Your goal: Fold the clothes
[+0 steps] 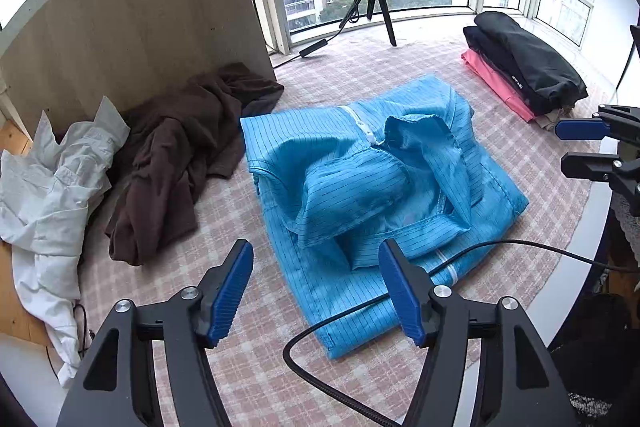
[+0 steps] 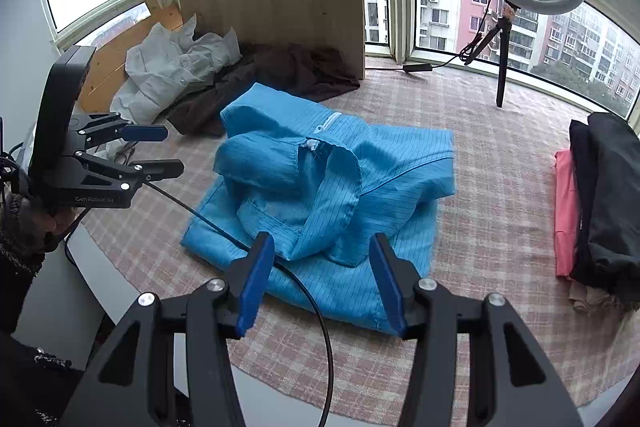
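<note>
The left hand-held gripper [image 1: 316, 291] and right hand-held gripper [image 2: 320, 283] hang above the blue pinstriped zip garment [image 1: 360, 179], jaws apart, empty. It lies half-folded on the pink checked bench [image 1: 360, 67].

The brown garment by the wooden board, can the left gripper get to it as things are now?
Probably yes. The left gripper is open and empty, and the brown garment lies uncovered on the checked cloth, with only a bare strip of cloth between them.
</note>
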The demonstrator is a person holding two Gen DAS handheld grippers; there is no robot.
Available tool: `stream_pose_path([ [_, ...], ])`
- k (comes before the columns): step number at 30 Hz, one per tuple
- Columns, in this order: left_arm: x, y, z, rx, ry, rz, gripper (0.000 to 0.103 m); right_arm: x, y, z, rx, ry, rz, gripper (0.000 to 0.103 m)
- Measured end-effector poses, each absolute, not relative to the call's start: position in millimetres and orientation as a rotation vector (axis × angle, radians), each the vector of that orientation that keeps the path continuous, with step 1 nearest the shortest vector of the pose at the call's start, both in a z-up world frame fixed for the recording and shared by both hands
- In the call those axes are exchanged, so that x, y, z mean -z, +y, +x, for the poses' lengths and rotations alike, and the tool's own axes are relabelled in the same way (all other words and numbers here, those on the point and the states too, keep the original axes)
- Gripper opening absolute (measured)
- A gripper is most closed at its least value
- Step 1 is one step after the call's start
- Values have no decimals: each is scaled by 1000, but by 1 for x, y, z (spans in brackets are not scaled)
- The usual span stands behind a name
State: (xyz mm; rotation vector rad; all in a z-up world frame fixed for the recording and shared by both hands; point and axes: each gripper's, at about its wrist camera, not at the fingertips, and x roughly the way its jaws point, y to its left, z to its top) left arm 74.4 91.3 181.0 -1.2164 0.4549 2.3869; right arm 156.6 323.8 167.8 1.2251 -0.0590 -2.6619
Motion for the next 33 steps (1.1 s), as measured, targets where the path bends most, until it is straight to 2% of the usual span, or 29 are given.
stream_pose_path([
  [2,-187,89,80,-2388,464,-1204,69,-178,326,161,2672,-65,1201,50],
  [6,-190,81,90,-2388,492,-1209,72,-195,333,170,2683,-120,1173,57],
  [8,-185,75,92,-2389,492,-1221,74,-198,336,172,2690,-129,1151,67],
  [9,-182,72,93,-2389,488,-1228,74,-196,337,172,2703,-129,1145,69],
  [14,-141,65,77,-2347,329,-1309,74,-148,344,152,2691,-278,1266,69],
  [18,-115,67,55,-2349,248,-1347,74,-109,348,128,2660,-469,1347,69],
  [21,-103,76,39,-2323,231,-1370,74,-95,348,107,2675,-538,1385,69],
  [29,-89,96,21,-2307,264,-1395,74,-93,318,81,2795,-255,1487,69],
  [33,-86,99,16,-2294,237,-1416,74,-89,312,76,2784,-273,1487,69],
])
